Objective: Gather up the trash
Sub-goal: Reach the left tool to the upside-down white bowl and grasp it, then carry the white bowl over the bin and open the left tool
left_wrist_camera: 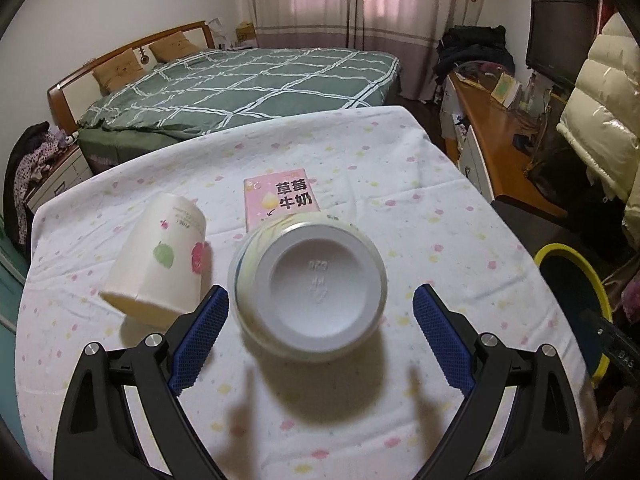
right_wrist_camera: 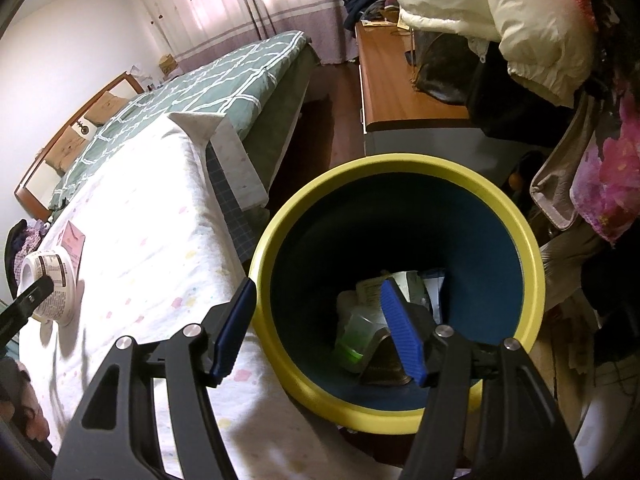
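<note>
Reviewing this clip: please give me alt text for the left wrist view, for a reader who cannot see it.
The open left gripper frames an overturned white tub lying on a dotted tablecloth, its pads not touching it. A tipped paper cup lies left of the tub, a pink milk carton behind it, and a yellow-rimmed bin at the right edge.

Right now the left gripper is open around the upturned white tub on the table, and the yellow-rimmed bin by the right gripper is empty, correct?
Not quite: the bin already holds trash, as the right wrist view shows. The rest stands.
</note>
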A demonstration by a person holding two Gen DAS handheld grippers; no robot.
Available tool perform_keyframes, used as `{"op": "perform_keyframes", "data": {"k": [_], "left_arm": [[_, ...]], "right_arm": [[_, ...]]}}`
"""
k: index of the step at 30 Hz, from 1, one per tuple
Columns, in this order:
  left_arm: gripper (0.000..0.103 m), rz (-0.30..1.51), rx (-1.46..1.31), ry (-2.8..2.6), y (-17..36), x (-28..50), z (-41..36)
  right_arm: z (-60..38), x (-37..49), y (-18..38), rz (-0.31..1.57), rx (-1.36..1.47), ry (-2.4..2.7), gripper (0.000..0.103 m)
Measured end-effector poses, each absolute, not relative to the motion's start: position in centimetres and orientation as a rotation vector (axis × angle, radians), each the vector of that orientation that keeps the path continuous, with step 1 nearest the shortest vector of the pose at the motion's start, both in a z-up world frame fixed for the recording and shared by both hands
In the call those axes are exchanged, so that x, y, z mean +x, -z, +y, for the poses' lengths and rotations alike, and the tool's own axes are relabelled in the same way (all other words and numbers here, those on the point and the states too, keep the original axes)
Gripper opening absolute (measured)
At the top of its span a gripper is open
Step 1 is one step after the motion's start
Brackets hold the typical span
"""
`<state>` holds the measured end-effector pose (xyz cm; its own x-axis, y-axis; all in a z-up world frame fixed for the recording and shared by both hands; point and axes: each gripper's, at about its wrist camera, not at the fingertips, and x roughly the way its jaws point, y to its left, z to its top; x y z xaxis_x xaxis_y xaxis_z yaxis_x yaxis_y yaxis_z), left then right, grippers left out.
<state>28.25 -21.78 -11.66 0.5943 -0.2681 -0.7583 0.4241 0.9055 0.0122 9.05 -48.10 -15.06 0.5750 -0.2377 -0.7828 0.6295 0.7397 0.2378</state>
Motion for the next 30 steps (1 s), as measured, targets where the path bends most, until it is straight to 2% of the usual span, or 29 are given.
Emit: {"op": "perform_keyframes", "data": {"k": [7,20,30], "left_arm": [[0.081,0.833,0.219,0.39,12.2,29.1,-22.5],[0.081,0.762,0.228,0.437,9.5,26.0,-23.3],[0.081,0.749,0.241,0.587,8.0,21.6,-28.7]], "right_arm": [[-48.1,9.2,15.1,0.813,0.539,0.535,0.062],[-48.2,7.3,14.4,0.738,0.543,0.552,0.062],[-50.5,4.1,13.7,0.694,0.554,0.593,0.062]]}}
